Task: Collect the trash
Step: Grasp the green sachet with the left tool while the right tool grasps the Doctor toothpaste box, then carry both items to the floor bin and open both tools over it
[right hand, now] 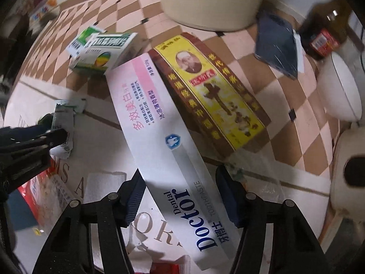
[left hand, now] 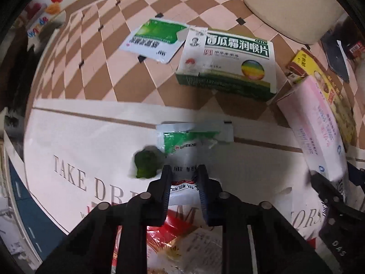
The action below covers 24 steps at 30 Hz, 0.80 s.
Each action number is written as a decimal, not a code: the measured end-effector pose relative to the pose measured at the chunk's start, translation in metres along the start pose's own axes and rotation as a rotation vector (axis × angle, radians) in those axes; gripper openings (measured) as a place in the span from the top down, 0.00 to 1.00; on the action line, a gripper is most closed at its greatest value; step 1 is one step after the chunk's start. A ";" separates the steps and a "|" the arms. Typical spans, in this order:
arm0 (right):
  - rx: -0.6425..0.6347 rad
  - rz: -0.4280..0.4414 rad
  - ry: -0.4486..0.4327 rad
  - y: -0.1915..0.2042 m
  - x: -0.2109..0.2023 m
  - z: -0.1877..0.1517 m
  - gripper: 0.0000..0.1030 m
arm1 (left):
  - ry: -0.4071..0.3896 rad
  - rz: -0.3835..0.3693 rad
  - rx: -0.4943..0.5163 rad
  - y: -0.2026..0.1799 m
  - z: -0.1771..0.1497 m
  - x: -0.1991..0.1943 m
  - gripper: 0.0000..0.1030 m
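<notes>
1. Right wrist view: a checkered tablecloth [right hand: 296,86] in brown and pink covers the table, with a cream bin [right hand: 212,2] standing at its far edge.
2. A white paper bag [left hand: 91,155] printed with grey lettering lies near the camera in both views; a red wrapper [left hand: 178,235] shows inside its mouth.
3. The toothpaste box [right hand: 164,137], white and pink, runs diagonally from near to far. The right gripper [right hand: 180,196] has a finger on each side of it; whether the pads press it I cannot tell.
4. A yellow and brown box [right hand: 212,91] lies just right of the toothpaste box.
5. A green and white lozenge box [left hand: 230,61] sits farther left, with a flattened green sachet [left hand: 155,38] to its left.
6. The left gripper [left hand: 183,178] is clamped on a crumpled green and white packet [left hand: 182,146] over the bag.
7. A small green lump [left hand: 146,163] sits on the bag, just left of the packet.
</notes>
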State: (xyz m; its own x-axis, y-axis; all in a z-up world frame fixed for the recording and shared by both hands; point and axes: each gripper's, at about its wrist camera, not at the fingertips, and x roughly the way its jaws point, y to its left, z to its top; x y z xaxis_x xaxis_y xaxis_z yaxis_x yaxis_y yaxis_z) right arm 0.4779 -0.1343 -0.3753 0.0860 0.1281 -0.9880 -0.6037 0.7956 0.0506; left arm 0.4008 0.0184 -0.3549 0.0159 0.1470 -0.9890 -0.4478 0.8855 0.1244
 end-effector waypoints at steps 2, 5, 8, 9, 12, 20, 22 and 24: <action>0.026 0.011 0.000 -0.010 -0.001 0.000 0.41 | -0.026 0.028 0.016 -0.002 -0.003 -0.007 0.91; 0.084 0.044 -0.007 -0.020 -0.002 -0.005 0.44 | -0.099 0.070 0.032 0.001 -0.011 -0.030 0.95; 0.147 0.077 -0.027 -0.028 -0.009 -0.013 0.46 | -0.190 0.103 0.049 0.002 -0.025 -0.059 0.95; 0.168 0.092 -0.040 -0.029 -0.015 -0.016 0.47 | -0.220 0.108 0.054 0.003 -0.032 -0.071 0.95; 0.208 0.125 -0.077 -0.025 -0.038 -0.030 0.49 | -0.297 0.106 0.066 0.006 -0.050 -0.100 0.96; 0.285 0.116 -0.236 0.045 -0.135 -0.082 0.51 | -0.437 -0.021 0.087 0.056 -0.109 -0.156 0.96; 0.310 0.112 -0.278 0.066 -0.160 -0.101 0.51 | -0.457 -0.069 0.099 0.076 -0.131 -0.168 0.96; 0.340 0.120 -0.315 0.090 -0.181 -0.127 0.51 | -0.469 -0.107 0.110 0.090 -0.154 -0.175 0.96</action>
State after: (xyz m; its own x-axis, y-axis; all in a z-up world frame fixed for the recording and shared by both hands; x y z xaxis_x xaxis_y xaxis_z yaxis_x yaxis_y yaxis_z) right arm 0.3077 -0.1614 -0.2104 0.2997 0.3626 -0.8825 -0.3346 0.9061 0.2587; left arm 0.2202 0.0047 -0.1833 0.4687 0.2128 -0.8574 -0.3246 0.9441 0.0569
